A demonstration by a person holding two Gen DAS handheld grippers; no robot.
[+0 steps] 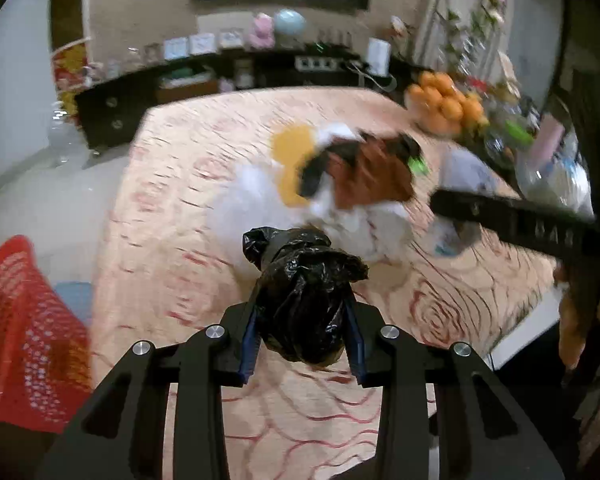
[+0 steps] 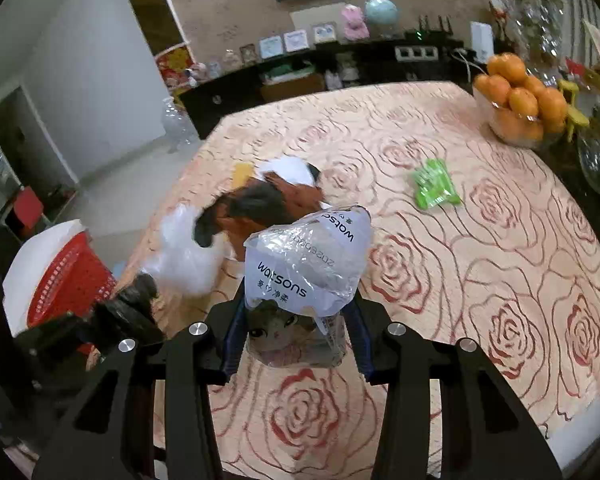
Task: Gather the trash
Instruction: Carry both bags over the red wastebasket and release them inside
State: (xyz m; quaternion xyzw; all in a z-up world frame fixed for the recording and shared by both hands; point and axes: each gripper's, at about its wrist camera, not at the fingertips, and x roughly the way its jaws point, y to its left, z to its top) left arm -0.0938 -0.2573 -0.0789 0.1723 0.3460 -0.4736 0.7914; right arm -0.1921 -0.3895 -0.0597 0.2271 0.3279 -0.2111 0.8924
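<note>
A: Gripping what, in the left view?
B: The left gripper point(image 1: 302, 344) clenches 1 black bag point(image 1: 304, 292) above the table point(image 1: 172, 208), ready for carrying.
A: And the right view?
B: The right gripper point(image 2: 296, 336) grasps a Watsons wrapper point(image 2: 308, 264) above that table; a green packet point(image 2: 434, 184) lies farther across it.

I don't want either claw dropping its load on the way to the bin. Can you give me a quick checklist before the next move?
1. Left claw shut on the black bag: ok.
2. Right claw shut on the Watsons wrapper: ok.
3. Red basket in view beside the table: ok.
4. Space between the two claws: cannot tell; the left-wrist view is blurred.
5. Table free of trash: not ok; the green wrapper and the brown and white pile lie there.
</note>
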